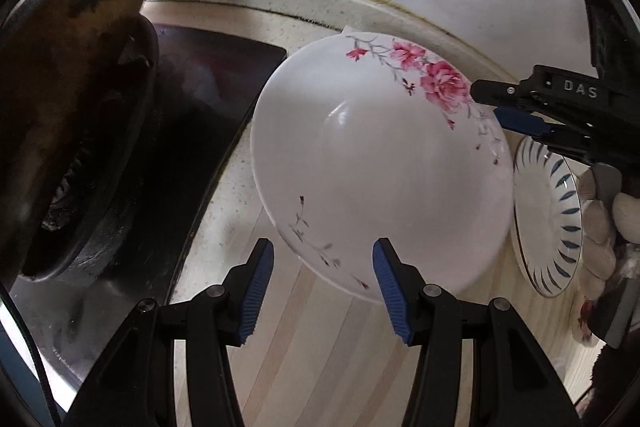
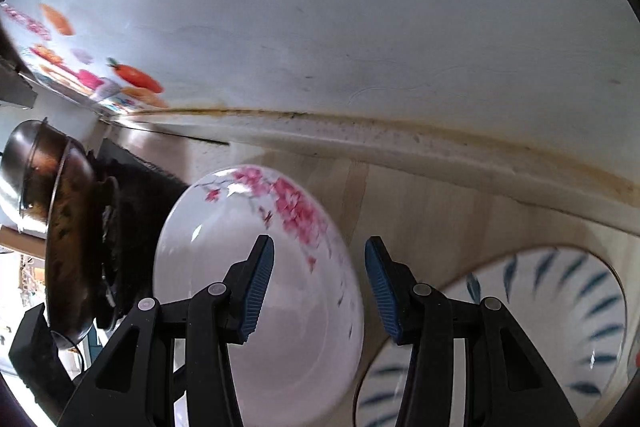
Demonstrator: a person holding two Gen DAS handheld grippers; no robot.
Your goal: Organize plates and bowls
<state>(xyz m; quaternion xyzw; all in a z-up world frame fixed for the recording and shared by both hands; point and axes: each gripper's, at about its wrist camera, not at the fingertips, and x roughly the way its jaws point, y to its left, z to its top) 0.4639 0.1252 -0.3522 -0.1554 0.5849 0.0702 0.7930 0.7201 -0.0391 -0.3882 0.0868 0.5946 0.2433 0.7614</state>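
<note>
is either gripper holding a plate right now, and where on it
No. Both the left gripper and right gripper are open, near the floral plate but gripping nothing.

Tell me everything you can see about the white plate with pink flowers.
The white plate with pink flowers is round, glossy and looks ceramic, with a shallow well and a wide rim. Pink blossoms on grey twigs run along one side; a few faint twigs mark the opposite edge. It lies upright on the light wooden counter, beside the dark stove, and its edge overlaps the blue-striped plate. Neither open gripper holds it.
</note>
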